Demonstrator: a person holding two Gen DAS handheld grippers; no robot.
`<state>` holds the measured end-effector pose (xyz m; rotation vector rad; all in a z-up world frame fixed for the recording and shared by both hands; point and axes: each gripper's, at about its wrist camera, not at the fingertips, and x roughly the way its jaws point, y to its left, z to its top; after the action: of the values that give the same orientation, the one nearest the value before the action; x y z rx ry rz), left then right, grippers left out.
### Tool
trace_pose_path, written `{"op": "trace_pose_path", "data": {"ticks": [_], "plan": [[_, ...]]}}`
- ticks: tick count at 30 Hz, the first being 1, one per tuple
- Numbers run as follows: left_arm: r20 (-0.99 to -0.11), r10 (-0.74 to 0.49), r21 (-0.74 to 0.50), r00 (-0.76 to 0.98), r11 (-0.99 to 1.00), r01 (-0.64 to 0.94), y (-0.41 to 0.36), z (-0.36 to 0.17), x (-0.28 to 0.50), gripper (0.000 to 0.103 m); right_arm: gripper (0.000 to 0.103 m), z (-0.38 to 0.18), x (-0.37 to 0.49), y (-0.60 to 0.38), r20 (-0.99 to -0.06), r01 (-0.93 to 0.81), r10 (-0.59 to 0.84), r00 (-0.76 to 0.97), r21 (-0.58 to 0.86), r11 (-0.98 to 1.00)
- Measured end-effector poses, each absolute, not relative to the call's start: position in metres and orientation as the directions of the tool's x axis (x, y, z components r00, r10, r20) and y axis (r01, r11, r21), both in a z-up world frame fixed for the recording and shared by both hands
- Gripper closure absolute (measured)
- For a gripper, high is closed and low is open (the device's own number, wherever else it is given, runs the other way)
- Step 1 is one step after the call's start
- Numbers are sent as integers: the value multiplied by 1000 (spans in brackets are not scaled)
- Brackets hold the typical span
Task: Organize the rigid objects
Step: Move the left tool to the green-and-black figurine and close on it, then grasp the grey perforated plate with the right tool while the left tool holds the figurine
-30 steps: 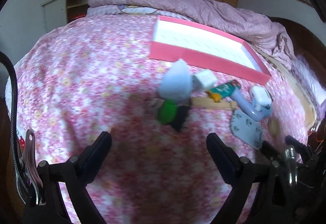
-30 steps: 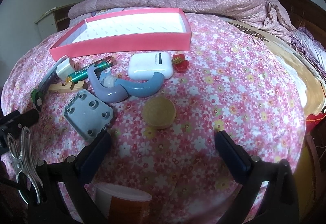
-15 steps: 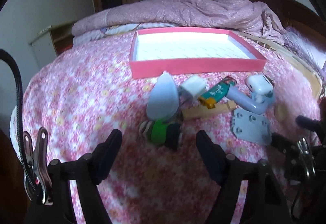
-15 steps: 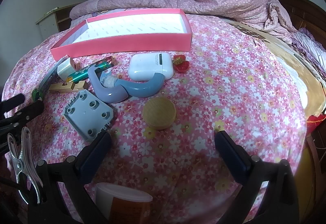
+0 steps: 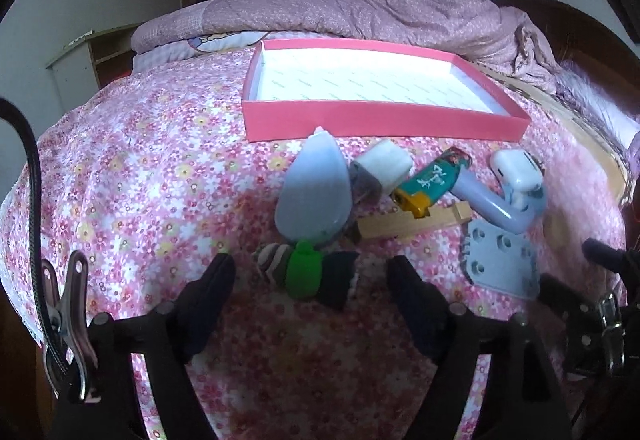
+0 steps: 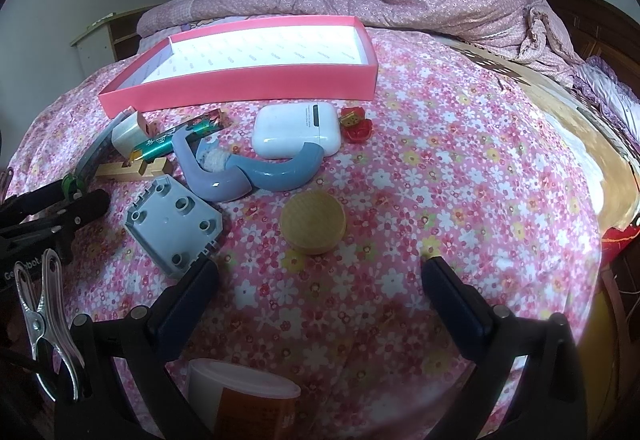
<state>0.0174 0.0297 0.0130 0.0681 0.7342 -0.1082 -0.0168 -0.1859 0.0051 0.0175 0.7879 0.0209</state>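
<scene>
Left tool (image 5: 310,280) has closed in, green clip (image 5: 303,274) between its spread jaws.

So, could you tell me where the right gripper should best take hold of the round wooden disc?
Probably across its rim. The round wooden disc lies flat on the bedspread, apart from its neighbours, directly ahead of the open right gripper. Come from above, one finger down each side.

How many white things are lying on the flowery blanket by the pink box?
2. The white earbud case sits just in front of the pink box, beside a small red toy. The white cube lies further left, near the box's left corner. Others may be hidden.
</scene>
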Motion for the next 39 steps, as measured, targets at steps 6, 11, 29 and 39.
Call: {"op": "trace_pose_path", "data": {"ticks": [6, 11, 29, 39], "plan": [[-655, -87, 7, 751, 993, 122, 32, 16, 12, 53, 0, 5, -16, -185, -712, -14, 25, 701, 22, 1000], [-663, -100, -19, 742, 993, 117, 35, 18, 0, 53, 0, 7, -15, -187, -720, -17, 35, 693, 32, 999], [-666, -149, -130, 731, 988, 82, 62, 15, -23, 54, 7, 38, -21, -133, -692, -334, 203, 693, -58, 941], [-663, -150, -132, 733, 988, 82, 62, 15, -24, 54, 12, 28, 0, -123, -738, -360, 202, 643, -60, 931]]}}
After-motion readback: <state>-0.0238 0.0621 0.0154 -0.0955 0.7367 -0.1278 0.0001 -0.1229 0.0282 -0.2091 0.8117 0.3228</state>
